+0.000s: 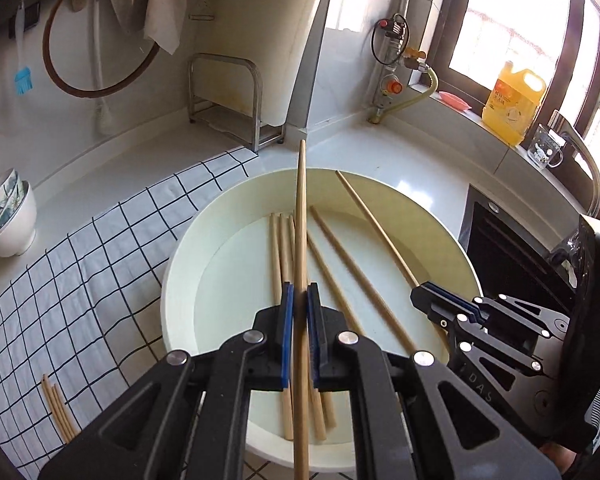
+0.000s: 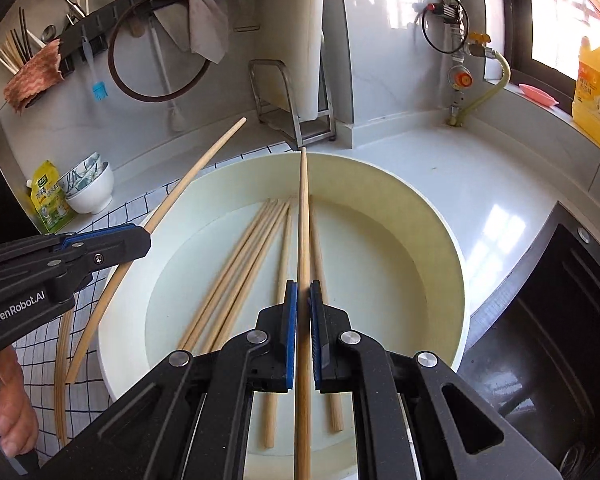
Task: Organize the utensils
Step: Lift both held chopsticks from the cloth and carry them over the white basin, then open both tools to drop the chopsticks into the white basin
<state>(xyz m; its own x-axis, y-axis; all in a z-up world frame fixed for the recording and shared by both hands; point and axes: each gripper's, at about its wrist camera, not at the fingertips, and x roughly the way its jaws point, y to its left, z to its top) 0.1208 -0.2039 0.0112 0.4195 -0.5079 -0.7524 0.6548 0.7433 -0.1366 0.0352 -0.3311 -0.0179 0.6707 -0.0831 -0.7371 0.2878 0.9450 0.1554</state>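
Observation:
A cream round basin [image 1: 188,264] [image 2: 432,216] on the counter holds several wooden chopsticks [image 1: 332,276] [image 2: 236,272]. My left gripper [image 1: 300,292] is shut on one chopstick [image 1: 301,208] and holds it above the basin, pointing away. It also shows in the right wrist view [image 2: 140,236] with its chopstick [image 2: 188,184] slanting up. My right gripper [image 2: 303,288] is shut on another chopstick [image 2: 303,216] above the basin. It shows at the right in the left wrist view [image 1: 432,292], its chopstick [image 1: 372,224] slanting across the basin. Three chopsticks [image 1: 58,408] lie on the checked cloth [image 1: 80,280].
Stacked bowls [image 1: 8,212] [image 2: 88,188] stand at the left, with a green packet [image 2: 48,200] beside them. A metal rack [image 1: 228,100] stands at the back wall. A yellow bottle [image 1: 514,100] and glass mug [image 1: 544,148] are on the windowsill. A dark sink [image 2: 548,340] lies right. A wall holder [image 2: 16,52] holds utensils.

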